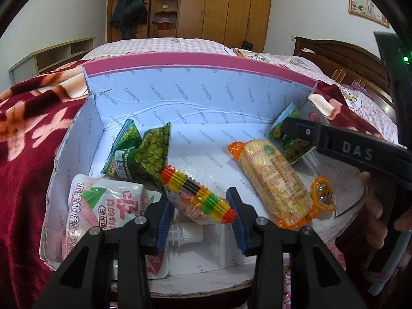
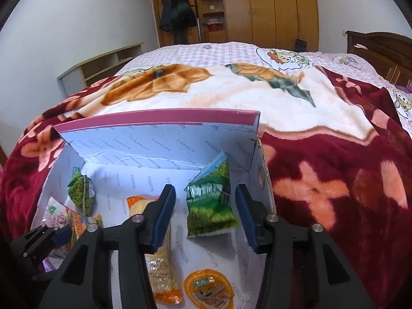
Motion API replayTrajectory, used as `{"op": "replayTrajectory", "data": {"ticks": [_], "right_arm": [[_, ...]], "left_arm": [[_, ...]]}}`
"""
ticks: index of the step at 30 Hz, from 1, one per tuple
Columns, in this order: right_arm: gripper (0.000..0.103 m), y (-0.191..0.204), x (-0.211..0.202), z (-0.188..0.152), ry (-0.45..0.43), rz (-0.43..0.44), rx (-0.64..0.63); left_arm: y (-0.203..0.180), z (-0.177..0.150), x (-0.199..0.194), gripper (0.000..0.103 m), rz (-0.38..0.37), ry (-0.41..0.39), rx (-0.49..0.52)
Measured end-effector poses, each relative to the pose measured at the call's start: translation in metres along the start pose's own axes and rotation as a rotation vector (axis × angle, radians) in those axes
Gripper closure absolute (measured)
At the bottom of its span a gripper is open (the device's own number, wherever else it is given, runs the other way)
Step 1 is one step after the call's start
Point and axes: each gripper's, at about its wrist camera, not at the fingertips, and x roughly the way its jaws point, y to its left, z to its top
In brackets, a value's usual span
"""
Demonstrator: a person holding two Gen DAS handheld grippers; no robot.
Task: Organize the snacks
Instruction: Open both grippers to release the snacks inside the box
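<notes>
Our left tool (image 1: 200, 212) clamps the striped packet (image 1: 199, 197), light and crinkly, low in the box (image 1: 195, 95). Right tool (image 2: 206, 215) stands apart around the soft pea bag (image 2: 209, 206) at 3 o'clock; we grip mid-body.

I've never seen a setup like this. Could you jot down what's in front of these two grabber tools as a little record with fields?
Setting: cardboard box lying on a red flowered blanket on a bed
Left gripper: jaws either side of a rainbow-striped snack packet; contact unclear
Right gripper: jaws apart around a green pea packet, not pressing on it
Also in box: another green pea packet, pink drink pouch, yellow cracker roll, orange jelly cup
</notes>
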Motion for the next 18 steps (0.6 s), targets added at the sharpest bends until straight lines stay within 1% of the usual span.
{"op": "replayTrajectory", "data": {"ticks": [2,5,7,9,10,11,12,14,18], "right_arm": [[0.045,0.002,-0.007,0.000,-0.012,-0.001,-0.010],[0.045,0.003,-0.019,-0.002,-0.030,0.012,-0.002],[0.045,0.004,-0.026,-0.003,-0.041,0.021,0.000],[0.044,0.005,-0.034,-0.004,-0.051,0.019,-0.001],[0.043,0.005,-0.037,-0.005,-0.055,0.013,0.002],[0.042,0.005,-0.040,-0.006,-0.061,0.003,0.008],[0.041,0.004,-0.043,-0.007,-0.066,-0.008,0.017],[0.039,0.002,-0.049,-0.008,-0.073,-0.010,0.028],[0.038,-0.001,-0.059,-0.012,-0.069,-0.005,0.045]], "left_arm": [[-0.002,-0.001,-0.004,0.058,0.006,-0.013,-0.002],[-0.004,-0.003,-0.012,0.055,0.001,-0.046,0.000],[-0.007,-0.003,-0.017,0.051,-0.005,-0.058,0.009],[-0.010,-0.002,-0.020,0.044,-0.014,-0.060,0.017],[-0.012,-0.002,-0.023,0.041,-0.010,-0.064,0.023],[-0.015,-0.003,-0.025,0.036,0.003,-0.070,0.032],[-0.017,-0.003,-0.027,0.033,0.014,-0.075,0.041],[-0.023,-0.005,-0.031,0.032,0.032,-0.085,0.066],[-0.029,-0.008,-0.040,0.031,0.020,-0.088,0.072]]}}
